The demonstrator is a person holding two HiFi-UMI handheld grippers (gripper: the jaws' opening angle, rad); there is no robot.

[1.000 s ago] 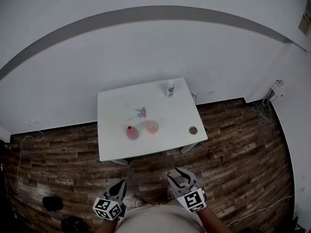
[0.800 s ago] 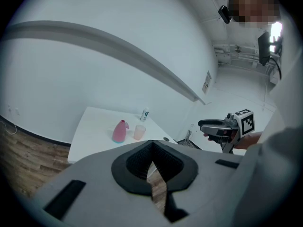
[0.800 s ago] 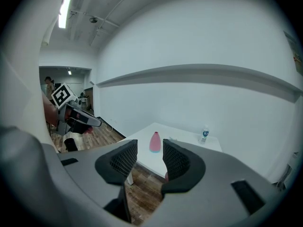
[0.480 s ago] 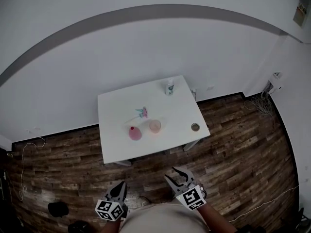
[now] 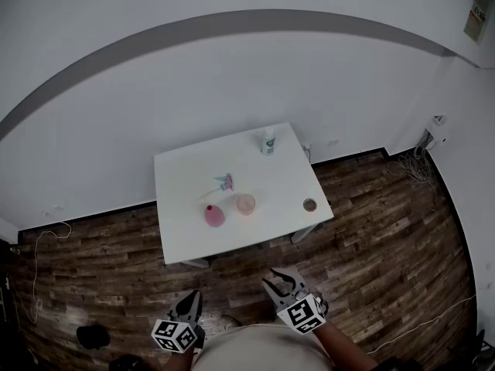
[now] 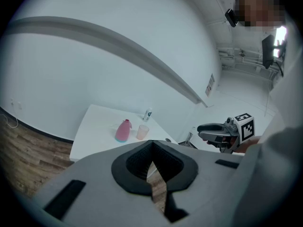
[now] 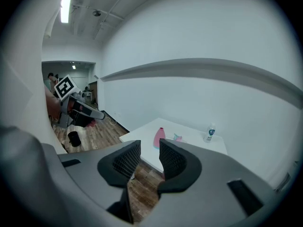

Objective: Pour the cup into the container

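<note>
The left gripper (image 5: 192,295) hangs low at the person's front, well short of the table. Its dark, ribbed pads are pressed together and hold nothing. The table (image 5: 178,230) is a plain white, smooth-topped rectangle that stands against a white wall on a floor (image 5: 93,261) of dark wood planks.

Leftmost on the table is the container (image 5: 213,215). It is pink and cone-shaped, wide at the base with a narrow neck, and it stands upright. What is inside it cannot be seen. Behind it lies a small pink and teal thing (image 5: 224,182) whose shape is too small to make out. Just right of the container, close but apart from it, stands the cup (image 5: 245,203). It is round, open-topped and pale peach-pink, and its walls look see-through. Whether the colour comes from the cup or from a liquid in it cannot be told.

At the far edge stands a small white bottle (image 5: 268,142) with a coloured label. The right gripper (image 5: 279,281), also held low and well apart from the table, has just been closing its jaws. They are now all but together, with nothing between them. Near the table's right edge lies a small round thing (image 5: 309,205), dark in the middle with a lighter rim.
</note>
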